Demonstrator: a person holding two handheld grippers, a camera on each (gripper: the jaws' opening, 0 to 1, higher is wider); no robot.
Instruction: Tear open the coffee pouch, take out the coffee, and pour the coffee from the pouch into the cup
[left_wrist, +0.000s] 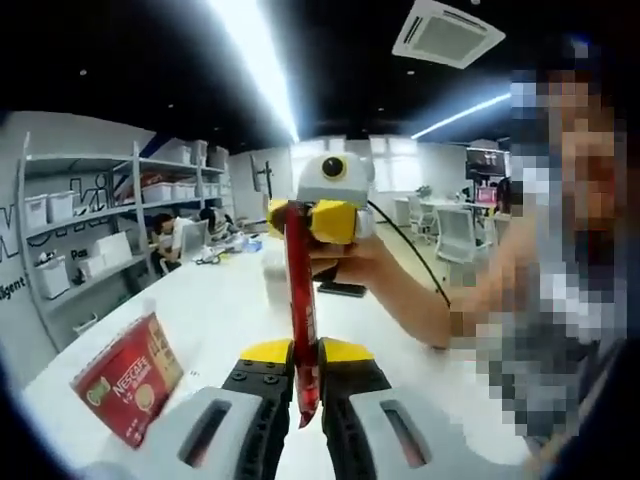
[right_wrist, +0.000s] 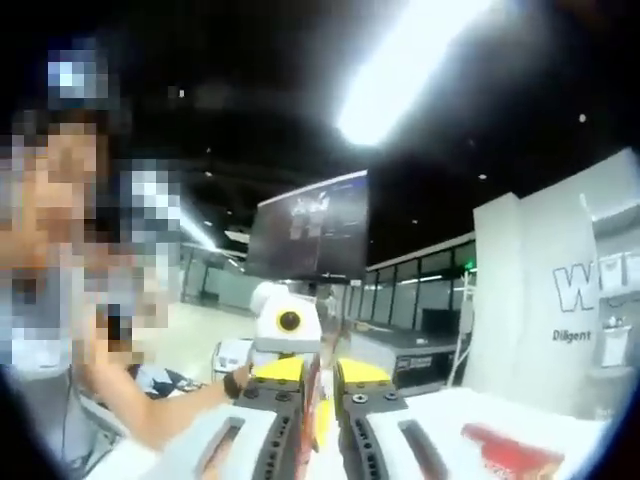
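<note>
A long red coffee stick pouch (left_wrist: 298, 290) stands upright, stretched between both grippers. My left gripper (left_wrist: 305, 352) is shut on its lower end, yellow tips pressed against it. The right gripper (left_wrist: 306, 216), held by a person's hand (left_wrist: 352, 262), is shut on the pouch's top end. In the right gripper view my right gripper (right_wrist: 320, 376) has a thin red strip of the pouch (right_wrist: 315, 388) between its jaws, with the left gripper (right_wrist: 287, 335) facing it just beyond. A white cup (left_wrist: 273, 275) stands on the white table (left_wrist: 225, 320) behind the pouch.
A red Nescafe box (left_wrist: 127, 380) lies on the table at the lower left, and appears as a red box (right_wrist: 510, 452) in the right gripper view. A dark phone (left_wrist: 342, 290) lies past the cup. Shelves with bins (left_wrist: 80, 230) line the left wall. A person's forearm (left_wrist: 420, 305) crosses from the right.
</note>
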